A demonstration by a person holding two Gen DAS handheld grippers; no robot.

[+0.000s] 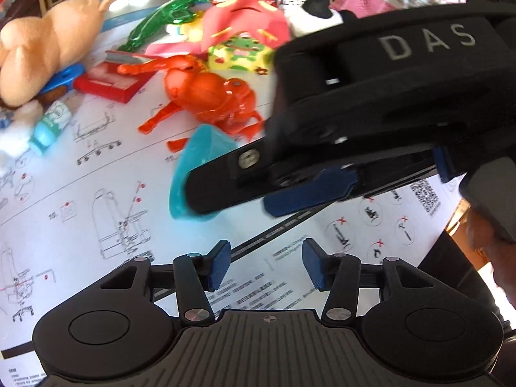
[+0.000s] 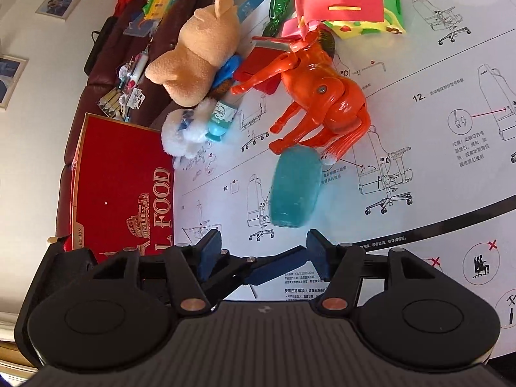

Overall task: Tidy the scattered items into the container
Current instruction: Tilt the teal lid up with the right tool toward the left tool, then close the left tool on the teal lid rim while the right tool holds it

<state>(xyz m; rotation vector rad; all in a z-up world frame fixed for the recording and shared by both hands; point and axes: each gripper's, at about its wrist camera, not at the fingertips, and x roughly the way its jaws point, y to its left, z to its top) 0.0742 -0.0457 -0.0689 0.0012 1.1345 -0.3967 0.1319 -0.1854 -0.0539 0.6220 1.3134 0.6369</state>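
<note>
A teal oval block (image 2: 295, 188) lies on the printed paper sheet (image 2: 419, 148), just ahead of my open, empty right gripper (image 2: 263, 253). In the left wrist view the block (image 1: 196, 167) is partly hidden by the right gripper's body (image 1: 371, 96), which crosses above it. My left gripper (image 1: 267, 262) is open and empty, low over the paper. An orange toy horse (image 2: 319, 96) lies just beyond the block and also shows in the left wrist view (image 1: 206, 93). A red box marked FOOD (image 2: 119, 190) sits at the left edge of the sheet.
A tan plush animal (image 2: 196, 54), a white fluffy toy (image 2: 183, 132), a small blue-capped bottle (image 2: 222, 119), a pink and yellow foam toy (image 2: 348, 0) and a green shiny toy (image 1: 161, 22) crowd the far side. A dark sofa (image 2: 119, 64) with clutter lies beyond.
</note>
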